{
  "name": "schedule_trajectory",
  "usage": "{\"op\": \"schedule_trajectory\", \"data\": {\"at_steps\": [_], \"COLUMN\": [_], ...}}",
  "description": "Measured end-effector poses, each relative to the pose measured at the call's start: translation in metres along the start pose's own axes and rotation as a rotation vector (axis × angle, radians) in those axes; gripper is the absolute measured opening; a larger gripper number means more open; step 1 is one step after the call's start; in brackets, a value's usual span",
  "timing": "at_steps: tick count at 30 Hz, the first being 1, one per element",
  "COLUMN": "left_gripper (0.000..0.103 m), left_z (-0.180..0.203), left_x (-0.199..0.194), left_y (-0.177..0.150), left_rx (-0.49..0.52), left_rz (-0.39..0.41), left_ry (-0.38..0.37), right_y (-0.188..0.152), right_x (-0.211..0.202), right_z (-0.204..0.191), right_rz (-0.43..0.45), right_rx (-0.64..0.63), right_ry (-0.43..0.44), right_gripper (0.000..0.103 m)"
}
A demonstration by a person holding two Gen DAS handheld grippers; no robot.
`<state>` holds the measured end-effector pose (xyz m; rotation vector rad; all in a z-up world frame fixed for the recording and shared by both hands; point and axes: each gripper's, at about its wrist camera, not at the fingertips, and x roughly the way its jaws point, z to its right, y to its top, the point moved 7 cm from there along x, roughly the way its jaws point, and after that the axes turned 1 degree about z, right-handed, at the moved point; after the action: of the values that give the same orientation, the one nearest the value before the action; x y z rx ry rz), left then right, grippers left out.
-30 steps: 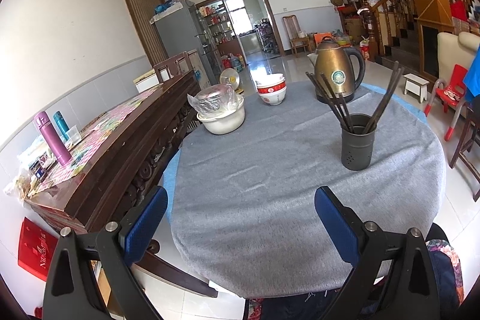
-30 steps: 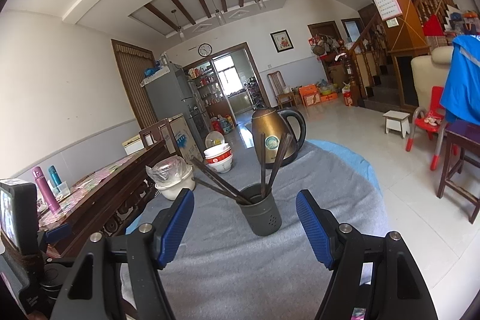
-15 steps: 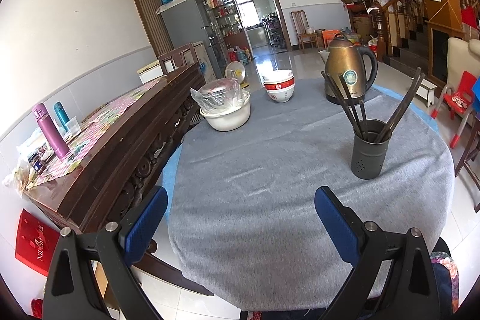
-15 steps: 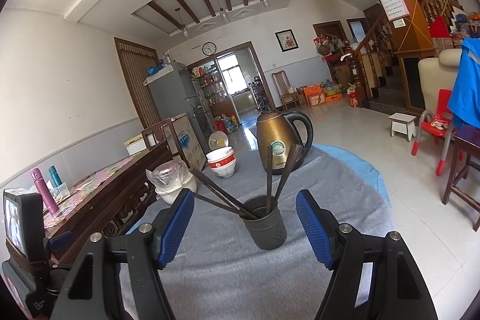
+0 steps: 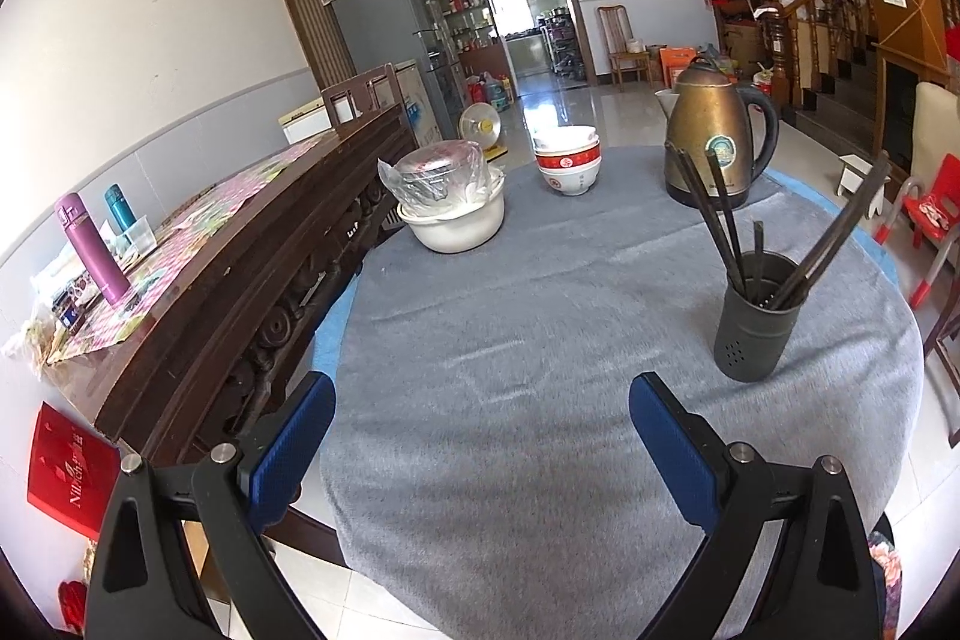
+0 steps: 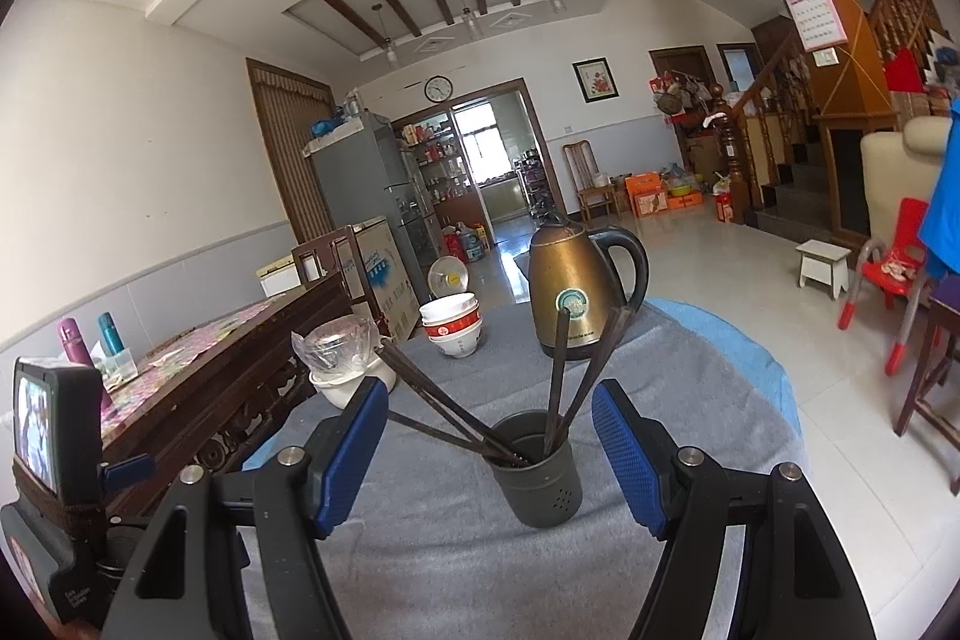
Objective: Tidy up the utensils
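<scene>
- The chopsticks (image 6: 561,382) already stand splayed in the holder (image 6: 536,469) on the tabletop (image 5: 540,340).
- Both the left gripper (image 5: 483,439) and right gripper (image 6: 489,445) have fingers released, holding nothing; little seems left.

Our left tongs (image 5: 482,439) and right tongs (image 6: 490,451) look alike: matte black angular arms with triangular cut-outs, round silver screws at the joints, and blue pads (image 6: 624,451) with a fine dotted texture lining each finger.
</scene>
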<state>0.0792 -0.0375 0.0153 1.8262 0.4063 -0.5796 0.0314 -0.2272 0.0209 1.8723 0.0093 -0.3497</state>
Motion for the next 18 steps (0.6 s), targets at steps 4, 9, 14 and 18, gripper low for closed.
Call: {"op": "schedule_trajectory", "data": {"at_steps": [4, 9, 14, 18], "left_gripper": [0.098, 0.098, 0.098, 0.098], "left_z": [0.004, 0.009, 0.012, 0.009], "left_x": [0.007, 0.016, 0.023, 0.027], "left_y": [0.005, 0.010, 0.012, 0.012], "left_rx": [-0.009, -0.015, -0.015, -0.023], "left_rz": [-0.007, -0.009, -0.013, -0.018], "left_ry": [0.000, -0.011, -0.023, -0.027], "right_y": [0.002, 0.003, -0.001, -0.004], "right_x": [0.009, 0.017, 0.024, 0.029], "right_z": [0.001, 0.005, 0.006, 0.003], "right_rz": [-0.001, -0.010, -0.025, -0.040], "right_rx": [-0.013, -0.002, 0.007, 0.010], "right_ry": [-0.001, -0.007, -0.017, -0.020], "right_gripper": [0.074, 0.074, 0.074, 0.074]}}
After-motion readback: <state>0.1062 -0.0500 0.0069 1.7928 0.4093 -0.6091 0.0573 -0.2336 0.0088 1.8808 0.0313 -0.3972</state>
